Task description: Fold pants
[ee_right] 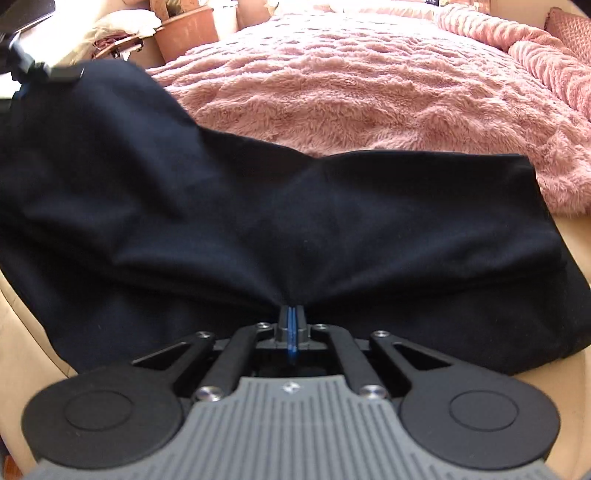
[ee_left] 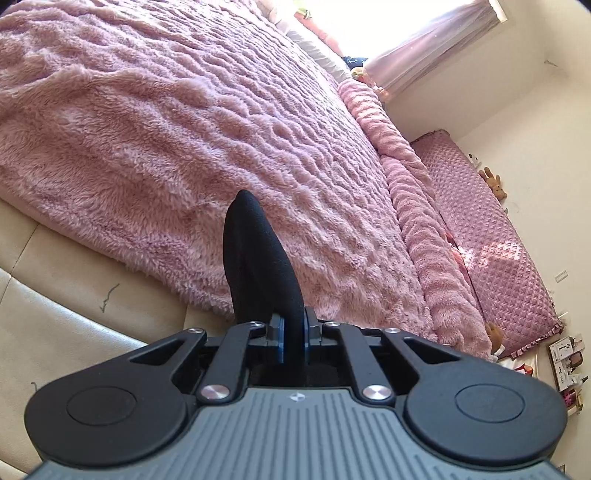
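The black pants [ee_right: 229, 221] hang in front of the right wrist camera, spread wide over the foot of the bed. My right gripper [ee_right: 292, 317] is shut on their near edge, the cloth bunched at the blue pads. My left gripper [ee_left: 294, 332] is shut on a fold of the pants [ee_left: 258, 258], which sticks up between its fingers. The left gripper also shows at the top left of the right wrist view [ee_right: 40, 72], holding the far corner of the cloth up. Both hold the pants above the beige surface.
A fluffy pink blanket [ee_left: 184, 129] covers the bed and also shows in the right wrist view [ee_right: 369, 92]. A beige padded bed frame [ee_left: 55, 314] lies below. A pink quilted bench [ee_left: 498, 240] and small items stand by the wall. Terracotta pots [ee_right: 188, 33] stand beyond the bed.
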`<state>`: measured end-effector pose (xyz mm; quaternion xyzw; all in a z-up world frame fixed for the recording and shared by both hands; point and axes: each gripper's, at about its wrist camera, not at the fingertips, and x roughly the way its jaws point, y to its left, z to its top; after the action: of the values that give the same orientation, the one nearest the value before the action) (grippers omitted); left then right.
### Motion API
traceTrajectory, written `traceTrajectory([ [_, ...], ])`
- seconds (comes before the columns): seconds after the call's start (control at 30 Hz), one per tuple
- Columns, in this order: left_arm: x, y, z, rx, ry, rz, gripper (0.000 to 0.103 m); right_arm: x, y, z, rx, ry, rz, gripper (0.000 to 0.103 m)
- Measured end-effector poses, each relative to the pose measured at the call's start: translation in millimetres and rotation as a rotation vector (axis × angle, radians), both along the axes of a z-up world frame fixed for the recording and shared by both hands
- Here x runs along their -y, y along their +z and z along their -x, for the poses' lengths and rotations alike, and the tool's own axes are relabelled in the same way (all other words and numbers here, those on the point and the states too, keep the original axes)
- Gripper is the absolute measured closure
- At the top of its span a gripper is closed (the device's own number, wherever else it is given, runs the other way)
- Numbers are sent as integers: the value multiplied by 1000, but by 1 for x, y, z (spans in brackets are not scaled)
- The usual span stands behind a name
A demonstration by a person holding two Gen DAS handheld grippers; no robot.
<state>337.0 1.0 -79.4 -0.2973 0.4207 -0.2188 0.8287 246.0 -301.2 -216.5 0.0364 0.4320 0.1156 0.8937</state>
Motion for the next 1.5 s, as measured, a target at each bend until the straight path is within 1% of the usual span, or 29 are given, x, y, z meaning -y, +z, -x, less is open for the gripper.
traceTrajectory([
  [0.07,13,10,-1,7,-19,-21,94,3,0,0,-3,-8,-19,103],
  [0.13,29,21,-3,17,-45,-43,94,8,7,0,-7,-20,-54,103],
  [0.23,57,39,-7,27,-83,-68,94,24,23,9,34,-49,-86,103],
  [0.4,110,58,-20,4,-124,-67,94,65,45,18,57,-90,-110,103],
  [0.5,146,61,-28,-25,-139,-59,94,92,56,24,81,-118,-108,103],
  [0.63,193,47,-36,-76,-171,-44,94,131,65,25,111,-190,-118,103],
  [0.73,230,25,-38,-113,-197,-55,95,159,68,30,128,-237,-121,103],
  [0.83,259,-3,-42,-160,-202,-72,95,181,68,32,137,-274,-122,103],
  [0.93,280,-29,-51,-216,-203,-73,95,196,64,37,135,-300,-132,103],
  [1.13,313,-68,-67,-279,-206,-113,95,211,52,37,116,-321,-148,103],
  [1.23,322,-84,-72,-310,-231,-128,93,213,47,35,108,-325,-152,103],
  [1.27,323,-87,-72,-312,-241,-126,91,213,47,33,107,-324,-155,103],
  [1.3,323,-88,-72,-310,-252,-119,85,212,47,33,108,-322,-153,103],
  [1.33,323,-86,-71,-306,-266,-107,82,211,47,33,109,-322,-148,103],
  [1.4,320,-80,-68,-282,-287,-101,81,211,50,32,114,-325,-143,103],
  [1.5,314,-66,-63,-233,-316,-132,80,209,56,34,122,-325,-130,103],
])
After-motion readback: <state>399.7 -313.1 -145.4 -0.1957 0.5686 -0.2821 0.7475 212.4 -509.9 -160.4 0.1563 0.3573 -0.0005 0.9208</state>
